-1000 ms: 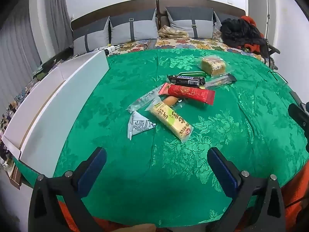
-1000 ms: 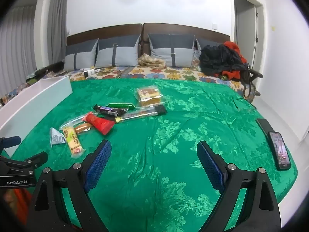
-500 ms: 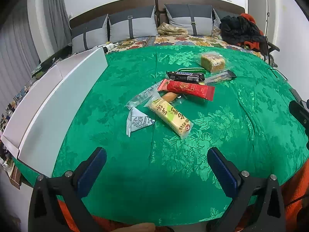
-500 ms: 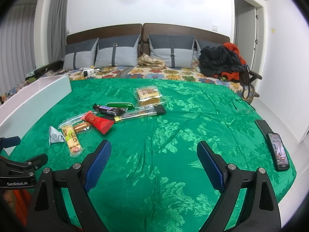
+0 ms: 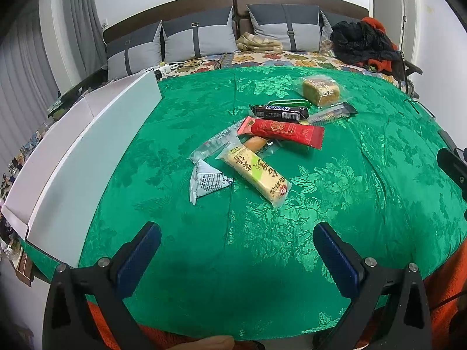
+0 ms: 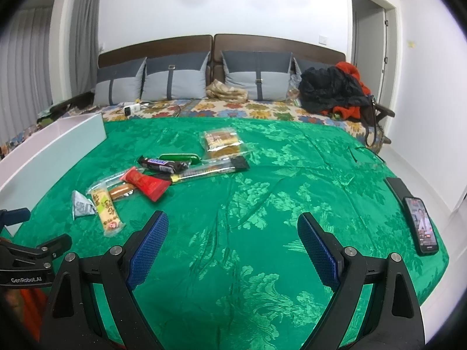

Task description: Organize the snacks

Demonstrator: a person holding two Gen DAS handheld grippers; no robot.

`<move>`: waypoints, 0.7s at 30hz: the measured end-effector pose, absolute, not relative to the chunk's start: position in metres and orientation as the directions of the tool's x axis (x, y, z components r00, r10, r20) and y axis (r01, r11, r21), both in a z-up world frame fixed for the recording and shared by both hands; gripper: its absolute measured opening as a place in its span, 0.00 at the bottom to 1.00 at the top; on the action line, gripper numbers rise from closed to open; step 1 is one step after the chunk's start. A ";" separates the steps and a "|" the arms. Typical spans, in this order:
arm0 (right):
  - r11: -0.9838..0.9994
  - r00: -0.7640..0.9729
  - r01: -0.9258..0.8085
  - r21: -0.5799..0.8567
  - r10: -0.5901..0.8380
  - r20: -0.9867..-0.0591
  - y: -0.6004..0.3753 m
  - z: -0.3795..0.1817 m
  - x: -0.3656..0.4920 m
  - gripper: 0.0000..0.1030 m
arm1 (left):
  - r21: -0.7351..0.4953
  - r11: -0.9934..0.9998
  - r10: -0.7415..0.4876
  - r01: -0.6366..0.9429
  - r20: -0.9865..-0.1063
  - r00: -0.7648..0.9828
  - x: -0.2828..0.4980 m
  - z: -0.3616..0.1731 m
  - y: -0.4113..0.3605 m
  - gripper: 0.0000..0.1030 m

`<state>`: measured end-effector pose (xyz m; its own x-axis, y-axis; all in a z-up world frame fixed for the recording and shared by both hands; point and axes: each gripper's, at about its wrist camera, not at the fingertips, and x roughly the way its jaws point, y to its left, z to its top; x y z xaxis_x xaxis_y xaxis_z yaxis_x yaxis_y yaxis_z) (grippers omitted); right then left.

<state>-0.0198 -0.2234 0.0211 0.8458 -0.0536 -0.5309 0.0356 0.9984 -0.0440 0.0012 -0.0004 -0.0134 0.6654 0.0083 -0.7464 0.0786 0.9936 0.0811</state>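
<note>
Well, with both the left hand-held gripper point(image 5: 237, 240) and the right hand-held gripper point(image 6: 232, 229) wide open and empty over the near bed point(image 5: 175, 277), I'd take the nearest yellow biscuit pack point(image 5: 256, 173) across its narrow width and carry it to the white box point(image 5: 96, 145) on the left.

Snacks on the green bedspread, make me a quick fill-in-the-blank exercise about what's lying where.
1. The Snickers bar lies just behind a long ____ wrapper.
2. The phone lies near the bedspread's ____ edge.
3. The yellow wafer pack lies beside a small ____-shaped grey packet.
4. Both the left gripper and right gripper are ____, holding nothing.

Missing words: red; right; triangle; open
</note>
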 end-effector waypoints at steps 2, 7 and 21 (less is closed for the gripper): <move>0.998 0.846 0.036 -0.043 -0.053 -0.531 -0.223 0.021 -0.020 0.90 | 0.081 0.994 0.008 0.078 -0.747 0.665 0.001 -0.014 0.000 1.00; 0.998 0.845 0.038 -0.043 -0.055 -0.532 -0.222 0.021 -0.020 0.90 | 0.080 0.994 0.008 0.079 -0.750 0.662 0.001 -0.014 -0.001 1.00; 0.998 0.842 0.041 -0.041 -0.057 -0.536 -0.220 0.017 -0.019 0.90 | 0.081 0.993 0.006 0.085 -0.760 0.650 0.002 -0.018 -0.001 1.00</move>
